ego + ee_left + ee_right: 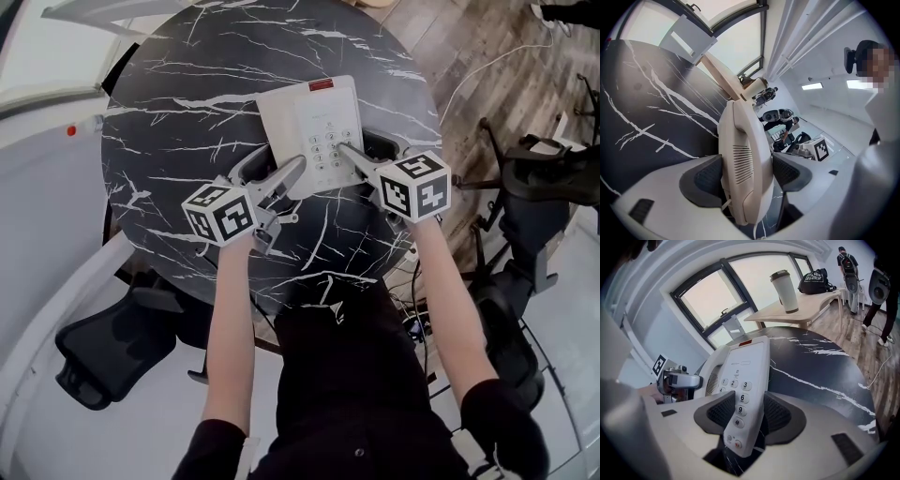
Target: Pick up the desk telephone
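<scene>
A white desk telephone (309, 131) lies on the round black marble table (187, 122), keypad up, its handset along the left side. My left gripper (286, 173) comes in at the phone's near left corner. In the left gripper view its pads sit against both sides of the handset (743, 159). My right gripper (349, 155) holds the near right part. In the right gripper view the keypad edge of the telephone (740, 376) runs between the two pads, which press on it. I cannot tell whether the phone touches the table.
The table's near edge is just in front of the person's body. A black office chair (103, 352) stands at the lower left and another (534, 178) at the right. A wooden table with a coffee cup (786, 291) and a backpack (813, 282) stands beyond.
</scene>
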The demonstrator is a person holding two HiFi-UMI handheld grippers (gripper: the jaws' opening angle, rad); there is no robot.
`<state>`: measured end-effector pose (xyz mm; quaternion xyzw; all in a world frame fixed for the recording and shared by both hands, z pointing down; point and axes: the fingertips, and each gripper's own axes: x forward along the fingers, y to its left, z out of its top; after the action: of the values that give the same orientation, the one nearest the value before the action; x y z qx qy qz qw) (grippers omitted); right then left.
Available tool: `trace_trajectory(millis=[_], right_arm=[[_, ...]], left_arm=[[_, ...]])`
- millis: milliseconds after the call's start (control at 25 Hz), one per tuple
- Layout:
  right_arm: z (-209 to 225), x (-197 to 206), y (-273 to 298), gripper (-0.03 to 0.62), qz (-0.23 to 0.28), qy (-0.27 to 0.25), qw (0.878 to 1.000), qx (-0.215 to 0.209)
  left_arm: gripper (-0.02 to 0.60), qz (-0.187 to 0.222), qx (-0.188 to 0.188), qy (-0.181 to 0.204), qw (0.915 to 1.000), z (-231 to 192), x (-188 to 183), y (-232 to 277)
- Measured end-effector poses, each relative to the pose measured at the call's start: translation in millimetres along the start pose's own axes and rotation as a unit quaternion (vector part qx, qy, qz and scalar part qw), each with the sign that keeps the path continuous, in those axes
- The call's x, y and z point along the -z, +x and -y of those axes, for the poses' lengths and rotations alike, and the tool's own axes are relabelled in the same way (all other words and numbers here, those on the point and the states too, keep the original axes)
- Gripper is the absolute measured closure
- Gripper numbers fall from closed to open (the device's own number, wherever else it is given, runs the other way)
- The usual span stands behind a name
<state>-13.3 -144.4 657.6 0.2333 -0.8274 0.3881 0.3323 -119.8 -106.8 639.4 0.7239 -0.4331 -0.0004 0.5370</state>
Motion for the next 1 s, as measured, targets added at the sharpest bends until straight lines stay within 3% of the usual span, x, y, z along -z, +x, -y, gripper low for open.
trace_trajectory(millis=[400, 1000], right_arm=[[1.3, -0.2, 2.2, 0.384, 0.004, 0.017, 0.999, -0.033], [-1.7, 5.6, -6.9, 0.41, -0.007, 0.036, 0.999, -0.015]], left_arm=[[0.241, 0.002, -0.001, -0.006, 1.0, -1.2, -0.7, -0.7], [0.275, 0.006, -0.021, -0.012, 0.9997, 6.2, 3.4, -6.6]])
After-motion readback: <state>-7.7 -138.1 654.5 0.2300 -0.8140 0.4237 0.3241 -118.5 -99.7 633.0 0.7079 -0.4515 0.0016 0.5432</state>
